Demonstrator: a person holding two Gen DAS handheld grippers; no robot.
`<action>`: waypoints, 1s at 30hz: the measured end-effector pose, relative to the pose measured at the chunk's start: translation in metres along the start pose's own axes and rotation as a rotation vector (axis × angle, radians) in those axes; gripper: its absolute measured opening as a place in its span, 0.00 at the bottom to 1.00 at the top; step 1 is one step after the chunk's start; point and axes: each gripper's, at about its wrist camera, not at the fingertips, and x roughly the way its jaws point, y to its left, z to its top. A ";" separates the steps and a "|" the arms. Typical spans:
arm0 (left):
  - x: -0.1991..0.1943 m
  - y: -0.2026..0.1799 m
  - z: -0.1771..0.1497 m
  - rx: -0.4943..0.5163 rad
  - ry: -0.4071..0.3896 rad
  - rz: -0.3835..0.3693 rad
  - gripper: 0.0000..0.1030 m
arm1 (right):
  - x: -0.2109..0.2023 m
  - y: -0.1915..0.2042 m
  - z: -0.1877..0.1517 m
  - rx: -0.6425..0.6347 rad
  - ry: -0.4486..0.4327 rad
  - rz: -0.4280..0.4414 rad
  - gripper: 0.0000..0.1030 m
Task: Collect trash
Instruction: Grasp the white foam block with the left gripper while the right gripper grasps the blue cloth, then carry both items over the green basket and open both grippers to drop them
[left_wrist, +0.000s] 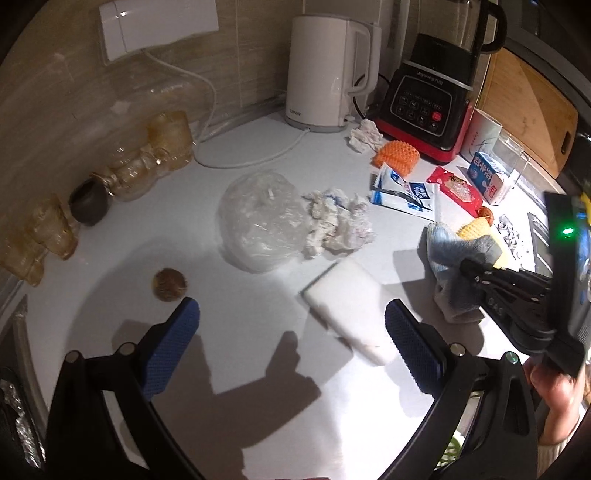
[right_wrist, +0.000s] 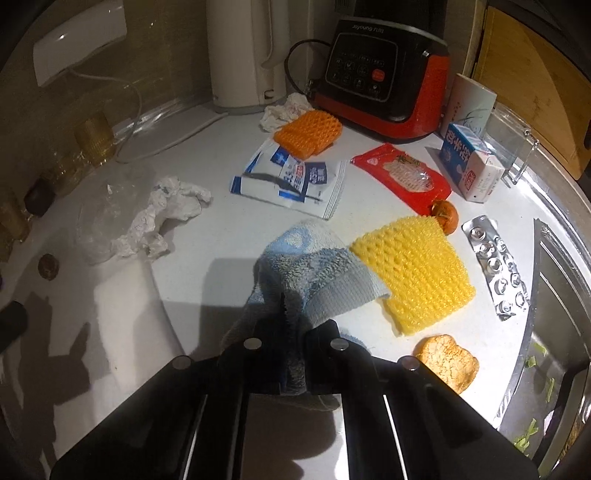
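My left gripper (left_wrist: 291, 325) is open and empty above the white counter, its blue pads either side of a white foam block (left_wrist: 351, 314). My right gripper (right_wrist: 295, 332) is shut on a blue-grey cloth (right_wrist: 306, 266); it also shows in the left wrist view (left_wrist: 465, 267). Trash lies around: crumpled tissue (left_wrist: 336, 221) (right_wrist: 166, 210), a clear plastic bag (left_wrist: 262, 218), blue-white wrappers (right_wrist: 295, 181), a red packet (right_wrist: 402, 173), yellow foam netting (right_wrist: 413, 273), orange netting (right_wrist: 310, 129), an empty pill blister (right_wrist: 495, 266).
A white kettle (left_wrist: 325, 70), a red-black blender base (right_wrist: 384, 74), a milk carton (right_wrist: 469, 162) and a cutting board (right_wrist: 535, 81) stand at the back. Amber glasses (left_wrist: 147, 158) line the left wall. A sink (right_wrist: 554, 295) is at right. A cracker (right_wrist: 450, 362) and a brown disc (left_wrist: 169, 283) lie near.
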 end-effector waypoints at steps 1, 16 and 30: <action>0.005 -0.005 0.001 -0.015 0.020 0.003 0.94 | -0.009 -0.003 0.003 0.005 -0.020 0.002 0.07; 0.089 -0.065 0.008 -0.305 0.249 0.271 0.92 | -0.110 -0.075 0.008 -0.013 -0.169 0.083 0.07; 0.077 -0.084 -0.004 -0.371 0.189 0.331 0.60 | -0.140 -0.106 -0.014 -0.055 -0.183 0.187 0.07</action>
